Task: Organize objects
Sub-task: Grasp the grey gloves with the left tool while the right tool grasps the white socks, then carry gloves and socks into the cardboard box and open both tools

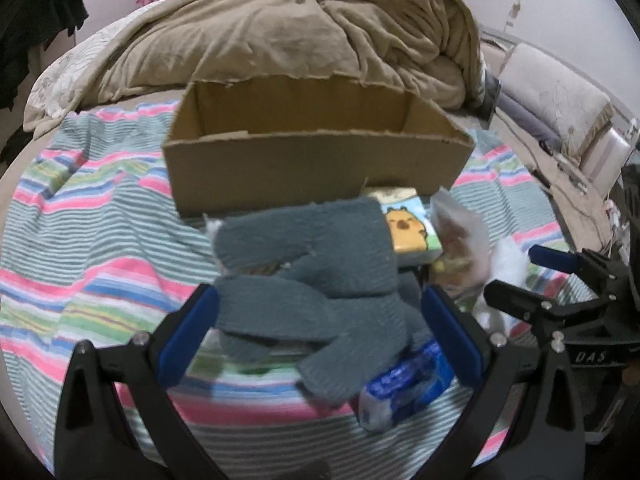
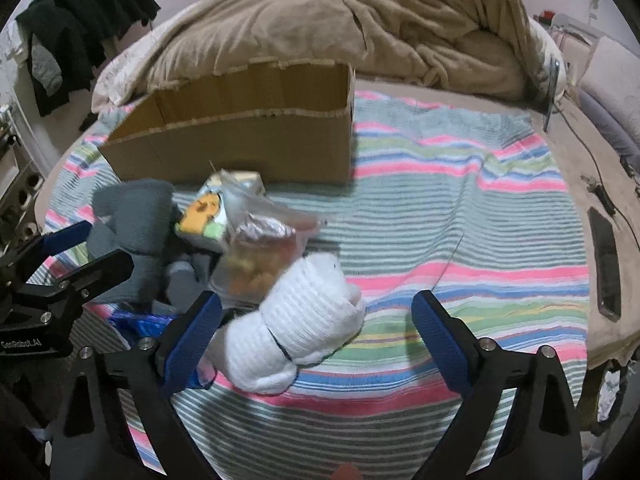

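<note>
Spreading wide, the left gripper (image 1: 320, 332) is seen around one grey glove (image 1: 316, 280); contact cannot be judged. The right gripper (image 2: 316, 336), equally parted, frames one white sock roll (image 2: 300, 328). One cardboard box (image 1: 312, 160) stands behind, on one striped blanket (image 1: 100, 220).

A bedroom: rumpled duvet (image 1: 320, 32) on a bed (image 2: 440, 208).

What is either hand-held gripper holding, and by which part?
Nothing. The left hand-held gripper is open around the grey gloves; the right hand-held gripper is open around the white socks.
</note>
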Action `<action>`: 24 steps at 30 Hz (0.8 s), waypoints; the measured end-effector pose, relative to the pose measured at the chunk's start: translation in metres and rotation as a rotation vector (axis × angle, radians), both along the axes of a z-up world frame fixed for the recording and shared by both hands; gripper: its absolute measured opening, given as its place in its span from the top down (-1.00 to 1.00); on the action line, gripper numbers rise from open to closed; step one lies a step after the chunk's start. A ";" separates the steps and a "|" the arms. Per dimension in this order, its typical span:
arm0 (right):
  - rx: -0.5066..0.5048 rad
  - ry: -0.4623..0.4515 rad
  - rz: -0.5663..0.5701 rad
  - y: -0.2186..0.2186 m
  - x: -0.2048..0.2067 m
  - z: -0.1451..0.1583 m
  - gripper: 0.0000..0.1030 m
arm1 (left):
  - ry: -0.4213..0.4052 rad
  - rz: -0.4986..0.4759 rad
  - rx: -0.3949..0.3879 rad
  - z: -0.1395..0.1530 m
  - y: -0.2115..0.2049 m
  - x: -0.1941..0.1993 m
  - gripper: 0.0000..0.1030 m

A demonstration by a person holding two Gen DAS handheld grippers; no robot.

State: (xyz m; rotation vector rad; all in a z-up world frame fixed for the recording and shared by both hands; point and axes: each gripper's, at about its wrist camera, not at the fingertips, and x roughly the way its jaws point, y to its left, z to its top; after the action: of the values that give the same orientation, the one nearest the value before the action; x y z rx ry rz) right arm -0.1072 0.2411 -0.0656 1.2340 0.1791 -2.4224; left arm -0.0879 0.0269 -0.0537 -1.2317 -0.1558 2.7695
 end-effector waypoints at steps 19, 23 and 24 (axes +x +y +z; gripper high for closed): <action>-0.068 0.009 0.084 -0.002 0.014 -0.001 0.20 | 0.025 -0.044 0.037 0.007 -0.011 0.010 0.16; -0.084 0.038 0.106 -0.002 0.022 0.010 0.23 | 0.038 -0.042 0.086 0.015 -0.021 0.019 0.17; -0.087 0.046 0.108 -0.001 0.023 0.013 0.23 | 0.042 -0.041 0.104 0.018 -0.023 0.022 0.17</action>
State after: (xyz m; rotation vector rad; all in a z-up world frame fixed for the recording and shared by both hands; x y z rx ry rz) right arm -0.0838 0.2399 -0.0526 1.1029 0.1478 -2.3413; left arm -0.0663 0.0037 -0.0360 -1.1375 -0.2647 2.7127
